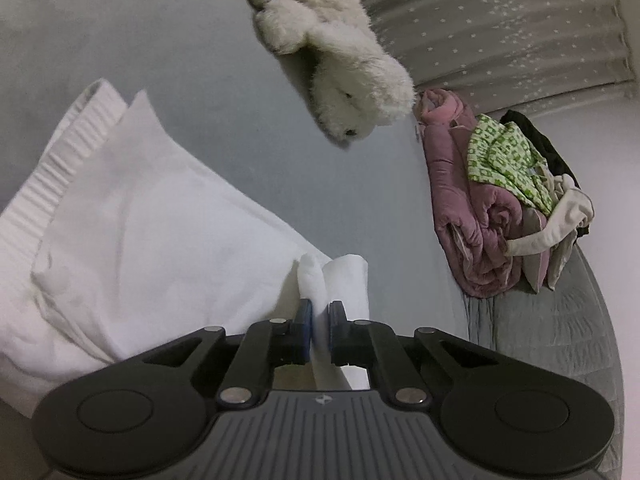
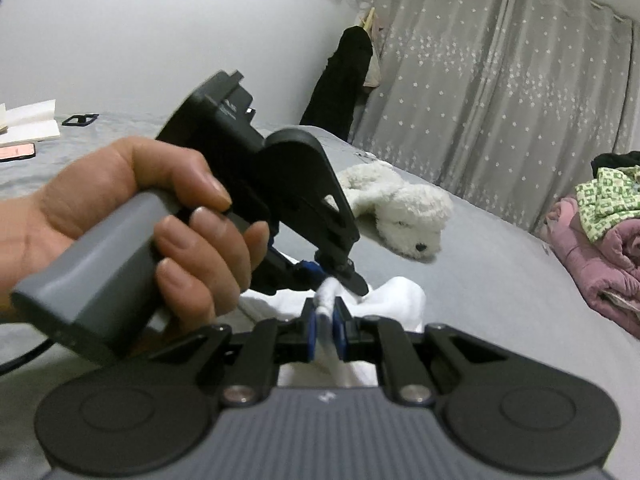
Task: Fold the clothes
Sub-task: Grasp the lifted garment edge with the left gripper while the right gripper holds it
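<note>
Both claws are pinched down on the same white garment (image 1: 152,216). The left gripper (image 1: 319,320) has its blue-padded jaws drawn narrow, with a thin fold of the white cloth caught between them and a bunched tip poking out just past the pads. The right gripper (image 2: 325,326) is likewise closed tight on a white fold, and its pads are blurred at the edges. In the right wrist view the left gripper (image 2: 340,280) comes in from above, and its tips meet the cloth just beside the right one's grip. A hand (image 2: 152,216) is wrapped around its grey handle, with the wrist cut off at the frame edge.

From the left claw the garment spreads away over the bed (image 1: 240,92), broad and rumpled, with a ribbed hem at its far end. Part of it is hidden under the gripper body, so its full shape is hard to read.

Further out a white plush dog (image 1: 340,60) lies on the grey sheet toward the bed's far edge, by the star-patterned curtain (image 1: 500,28). Near the bed's right edge is a heap of clothes (image 1: 504,188): a rolled pink quilted piece below, a green-and-white patterned one on top, and something black behind that I cannot make out. Toward the bed's far left corner in the right wrist view lie an open book (image 2: 30,122) and a small black frame-like object (image 2: 80,120), too small to identify. Dark clothing (image 2: 340,84) hangs beside the curtain.
</note>
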`<state>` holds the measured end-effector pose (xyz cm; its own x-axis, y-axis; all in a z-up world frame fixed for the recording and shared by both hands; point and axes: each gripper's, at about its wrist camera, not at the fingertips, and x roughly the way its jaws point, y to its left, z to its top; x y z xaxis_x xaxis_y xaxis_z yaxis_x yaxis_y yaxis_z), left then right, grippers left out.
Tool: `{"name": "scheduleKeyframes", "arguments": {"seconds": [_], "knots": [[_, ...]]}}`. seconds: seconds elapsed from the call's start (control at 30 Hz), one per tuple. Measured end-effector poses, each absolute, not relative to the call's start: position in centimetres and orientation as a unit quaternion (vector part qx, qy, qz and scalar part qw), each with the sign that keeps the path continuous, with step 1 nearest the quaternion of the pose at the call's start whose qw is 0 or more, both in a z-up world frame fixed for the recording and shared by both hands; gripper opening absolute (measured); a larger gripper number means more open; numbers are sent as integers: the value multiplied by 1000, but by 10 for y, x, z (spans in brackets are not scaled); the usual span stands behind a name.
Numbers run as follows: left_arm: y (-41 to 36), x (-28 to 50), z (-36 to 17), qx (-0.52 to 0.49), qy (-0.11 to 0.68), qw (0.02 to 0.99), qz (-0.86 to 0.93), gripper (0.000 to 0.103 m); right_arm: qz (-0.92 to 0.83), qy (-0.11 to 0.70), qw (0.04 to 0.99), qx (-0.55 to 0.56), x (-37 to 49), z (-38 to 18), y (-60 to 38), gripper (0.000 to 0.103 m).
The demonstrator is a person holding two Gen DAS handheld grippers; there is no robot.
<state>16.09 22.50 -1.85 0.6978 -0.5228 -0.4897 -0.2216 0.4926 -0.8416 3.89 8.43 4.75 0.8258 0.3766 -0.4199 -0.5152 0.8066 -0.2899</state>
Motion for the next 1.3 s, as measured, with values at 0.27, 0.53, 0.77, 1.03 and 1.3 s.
{"name": "scheduleKeyframes", "arguments": {"seconds": [0.27,0.53,0.77,1.03,1.3], "knots": [[228,153,1,-452,343,821,-72,4,234,179,938,-184,39,52,82,9],[254,146,34,-370,314,873,-53,3,238,188,941,-151,43,55,99,9],[293,139,36,-359,309,880,-40,3,260,195,934,-148,38,52,135,9],[311,133,30,-351,308,884,-22,3,276,201,928,-149,37,45,161,9],[313,132,23,-333,319,887,-7,3,287,215,922,-147,39,37,165,9]]}}
